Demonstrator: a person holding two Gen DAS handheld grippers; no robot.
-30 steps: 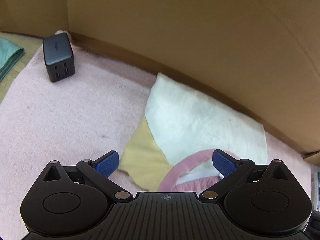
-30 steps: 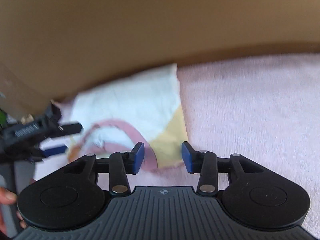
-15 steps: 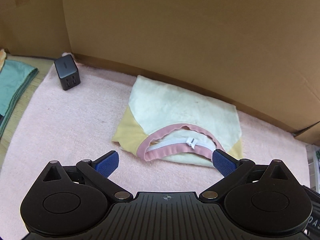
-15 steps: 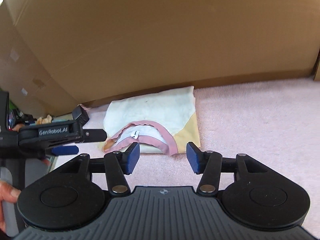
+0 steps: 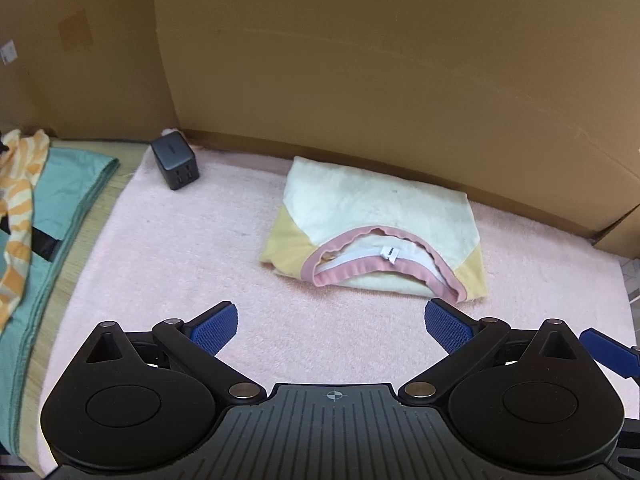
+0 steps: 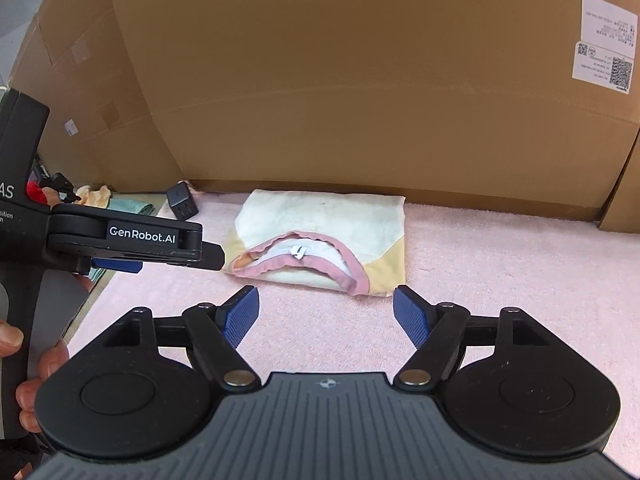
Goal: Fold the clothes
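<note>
**Two tools clear of a folded garment**

Left wrist view: left tool (image 5: 331, 322) wide and empty above the pink towel (image 5: 168, 280); the folded shirt (image 5: 376, 236) lies near the cardboard wall (image 5: 360, 80), its fold seemingly done. Unfolded clothes (image 5: 36, 216) wait at left.

Right wrist view: right tool (image 6: 326, 316), jaws just opening, holds nothing; shirt (image 6: 320, 216) lies ahead.
</note>
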